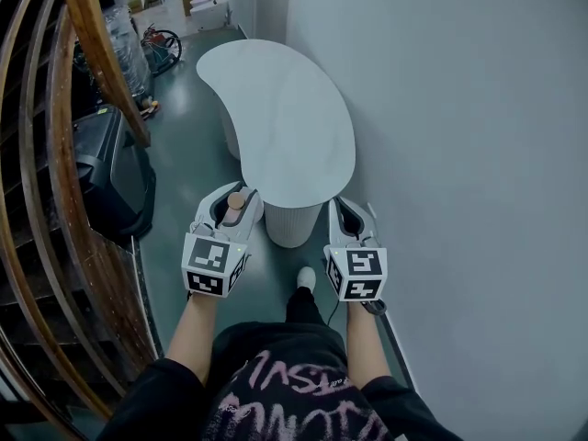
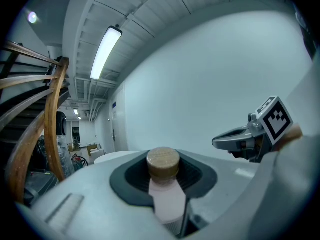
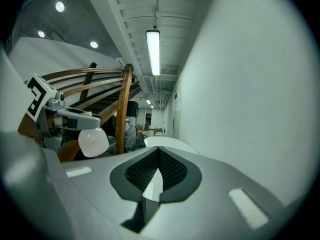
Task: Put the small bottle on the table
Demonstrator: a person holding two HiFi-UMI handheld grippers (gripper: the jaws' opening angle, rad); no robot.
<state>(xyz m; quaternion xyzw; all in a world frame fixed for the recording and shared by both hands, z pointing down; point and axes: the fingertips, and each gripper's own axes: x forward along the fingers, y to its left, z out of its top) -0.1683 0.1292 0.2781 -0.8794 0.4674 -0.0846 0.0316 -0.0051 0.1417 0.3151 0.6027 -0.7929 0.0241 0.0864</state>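
A small pale-pink bottle [image 1: 236,200] with a tan cap is clamped in my left gripper [image 1: 239,194], which is shut on it; in the left gripper view the bottle [image 2: 165,191] stands upright between the jaws. The white kidney-shaped table [image 1: 285,122] lies just ahead, its near edge beyond both grippers, and the bottle is held short of that edge, over the floor. My right gripper [image 1: 343,207] is shut with nothing in it, its jaws [image 3: 157,159] pressed together. From the right gripper view the bottle's rounded bottom [image 3: 93,142] shows under the left gripper [image 3: 70,116].
A curved wooden stair railing [image 1: 92,35] runs along the left. A black case [image 1: 106,168] stands on the floor beside it. A plain wall [image 1: 469,154] closes the right side. The table's ribbed pedestal [image 1: 292,225] is near my shoe [image 1: 306,278]. Boxes stand far down the corridor.
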